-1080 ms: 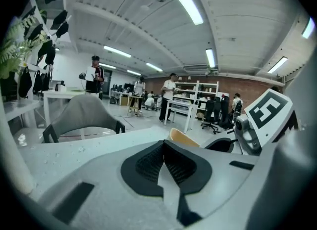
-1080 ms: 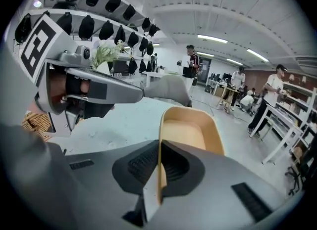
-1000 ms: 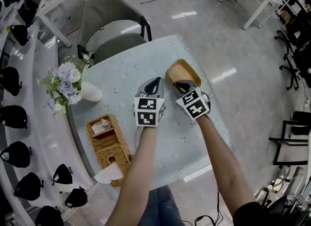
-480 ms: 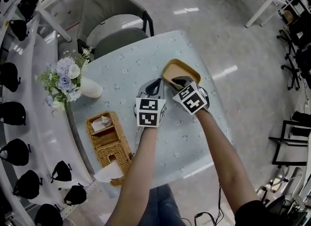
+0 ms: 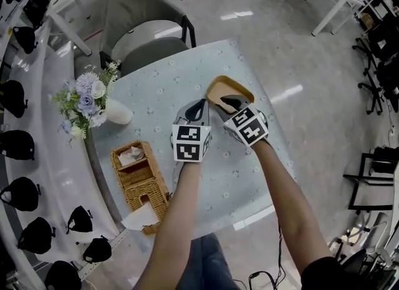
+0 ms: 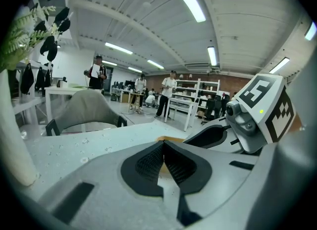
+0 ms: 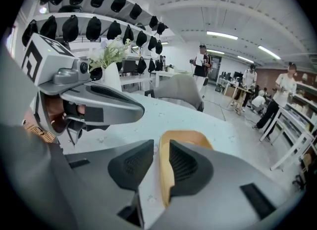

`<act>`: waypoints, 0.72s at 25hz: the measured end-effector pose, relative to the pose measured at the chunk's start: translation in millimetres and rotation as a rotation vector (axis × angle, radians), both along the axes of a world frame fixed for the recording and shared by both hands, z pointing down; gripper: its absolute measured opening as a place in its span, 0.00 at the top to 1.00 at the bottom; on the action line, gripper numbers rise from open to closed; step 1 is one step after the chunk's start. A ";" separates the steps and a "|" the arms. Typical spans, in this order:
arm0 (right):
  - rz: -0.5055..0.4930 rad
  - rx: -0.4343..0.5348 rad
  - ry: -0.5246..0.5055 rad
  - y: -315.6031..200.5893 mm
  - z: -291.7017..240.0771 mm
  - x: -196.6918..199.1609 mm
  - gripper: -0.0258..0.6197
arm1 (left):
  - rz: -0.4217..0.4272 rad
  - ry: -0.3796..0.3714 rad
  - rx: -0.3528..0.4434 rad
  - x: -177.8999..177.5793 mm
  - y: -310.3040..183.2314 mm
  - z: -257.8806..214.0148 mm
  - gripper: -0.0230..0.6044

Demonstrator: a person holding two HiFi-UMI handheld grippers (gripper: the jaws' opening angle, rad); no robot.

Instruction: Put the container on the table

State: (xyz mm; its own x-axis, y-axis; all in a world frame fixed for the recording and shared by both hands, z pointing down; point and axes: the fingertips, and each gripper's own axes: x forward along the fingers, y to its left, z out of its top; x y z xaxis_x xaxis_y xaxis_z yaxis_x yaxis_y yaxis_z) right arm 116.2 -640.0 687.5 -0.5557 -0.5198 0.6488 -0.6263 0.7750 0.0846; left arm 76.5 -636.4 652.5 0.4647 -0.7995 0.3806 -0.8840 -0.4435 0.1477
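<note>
A shallow tan container (image 5: 229,89) lies on the pale flowered table (image 5: 156,92) toward its far right side. My right gripper (image 5: 229,104) straddles the container's near rim (image 7: 166,172): one pad is inside against the rim, the other outside with a sliver of tablecloth showing between pad and rim, so the jaws stand slightly open. My left gripper (image 5: 200,108) hovers just left of the container, shut and holding nothing; its pads meet at the tips (image 6: 163,145). In the left gripper view only a tan sliver of the container (image 6: 166,138) shows past the jaws.
A wicker basket (image 5: 141,181) with tissues sits at the table's near left. A white vase of flowers (image 5: 93,105) stands at the left edge. A grey chair (image 5: 144,24) is tucked in at the far side. The table's right edge (image 5: 277,139) runs close to the container.
The container and right gripper have shifted slightly left and away across the table. The left gripper has stayed almost in place.
</note>
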 end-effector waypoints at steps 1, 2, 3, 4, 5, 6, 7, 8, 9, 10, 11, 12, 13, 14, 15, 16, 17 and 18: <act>0.004 0.021 -0.007 1.5 -9.8 0.6 0.83 | 0.003 0.005 0.011 0.7 1.5 -6.8 0.95; 0.013 0.042 -0.017 3.1 -20.9 1.6 0.83 | 0.007 0.012 0.024 1.3 3.4 -14.9 0.95; 0.029 0.061 -0.030 4.9 -33.2 3.6 0.83 | 0.010 0.018 0.037 2.0 5.9 -24.3 0.95; 0.049 0.078 -0.048 7.4 -46.6 6.4 0.83 | 0.013 0.025 0.050 2.8 9.2 -35.0 0.95; 0.072 0.092 -0.070 11.1 -61.0 10.1 0.83 | 0.017 0.030 0.063 3.9 13.9 -46.9 0.95; 0.098 0.106 -0.098 16.1 -76.5 14.9 0.83 | 0.023 0.034 0.076 5.4 19.9 -59.8 0.95; 0.129 0.123 -0.128 22.2 -93.0 20.7 0.84 | 0.029 0.037 0.090 7.3 27.1 -73.6 0.95; 0.162 0.144 -0.159 28.6 -110.2 27.5 0.84 | 0.036 0.041 0.104 9.3 35.0 -88.3 0.95; 0.195 0.170 -0.191 34.9 -128.2 34.9 0.86 | 0.044 0.044 0.121 11.2 42.9 -103.9 0.95; 0.228 0.200 -0.222 41.2 -146.8 42.4 0.88 | 0.051 0.044 0.141 12.9 50.6 -120.3 0.95; 0.260 0.231 -0.252 48.4 -165.5 50.0 0.90 | 0.058 0.043 0.161 14.2 58.9 -136.7 0.95; 0.290 0.261 -0.279 57.9 -183.4 57.7 0.92 | 0.064 0.044 0.178 15.6 69.2 -152.5 0.95; 0.317 0.289 -0.302 70.1 -200.0 65.6 0.93 | 0.071 0.048 0.193 17.4 81.8 -167.3 0.95; 0.344 0.315 -0.321 84.1 -215.2 73.4 0.94 | 0.080 0.051 0.207 19.3 95.6 -181.2 0.95; 0.371 0.341 -0.341 98.5 -229.6 80.7 0.95 | 0.090 0.051 0.221 20.8 109.4 -194.3 0.95; 0.398 0.367 -0.363 112.0 -243.5 87.1 0.96 | 0.098 0.050 0.236 21.8 121.8 -207.0 0.95; 0.422 0.393 -0.384 124.1 -256.8 92.2 0.96 | 0.105 0.049 0.254 22.0 132.6 -219.6 0.95; 0.442 0.419 -0.397 135.8 -269.2 95.6 0.96 | 0.109 0.047 0.273 21.4 142.7 -231.4 0.95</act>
